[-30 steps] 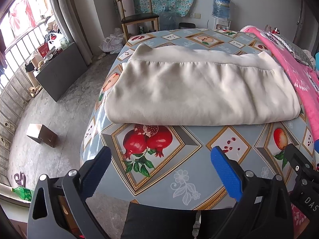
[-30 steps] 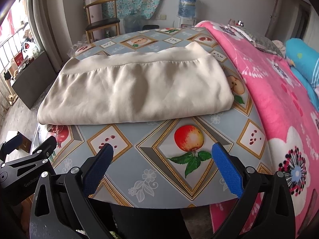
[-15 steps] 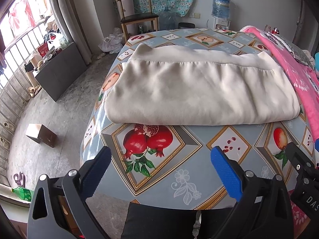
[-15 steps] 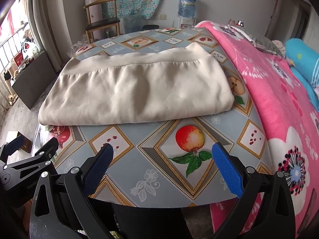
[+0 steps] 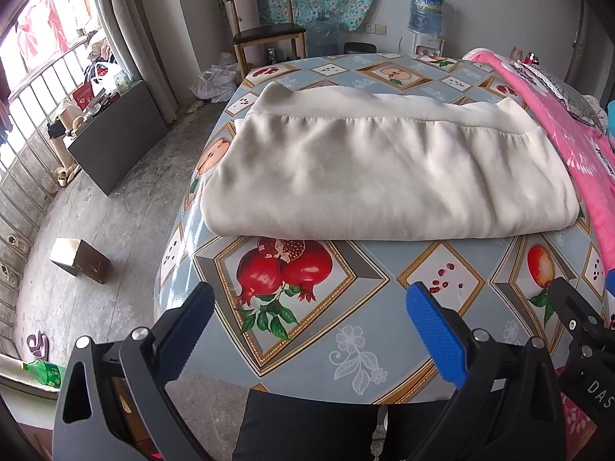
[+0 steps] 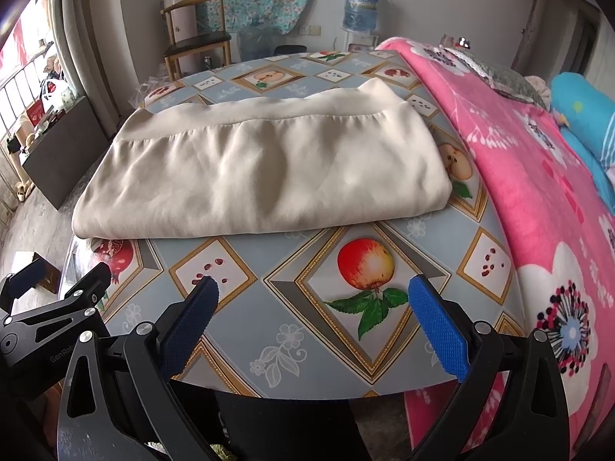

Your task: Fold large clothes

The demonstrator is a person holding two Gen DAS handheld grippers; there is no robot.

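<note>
Cream garment [image 5: 384, 176] lies folded into a wide pad on the table [image 5: 346, 345], on the fruit-print cloth. Its long axis runs left to right, square across the line both cameras look along. Thick folded edge faces the person; a banded hem runs along the far side, with a lower layer showing beyond it.

Left gripper [image 5: 311, 326] hangs over the near table edge, blue pads spread wide, nothing between them. It sits ahead of the pomegranate print, so the garment's left near corner is almost straight in front of it, a bit to the left.

Right gripper [image 6: 313, 320] is likewise spread wide and empty, low over the near edge by the apple print. Garment [image 6: 261, 176] lies ahead of it and reaches further to its left than to its right; the right near corner is forward and slightly right.

Both are well apart from the fabric, about equally so. Pink blanket [image 6: 538, 192] runs along the table's right side, near the garment's right end.

Judgement: each hand is nearest its own end, so a fold across the long axis suits a two-handed reach forward.
</note>
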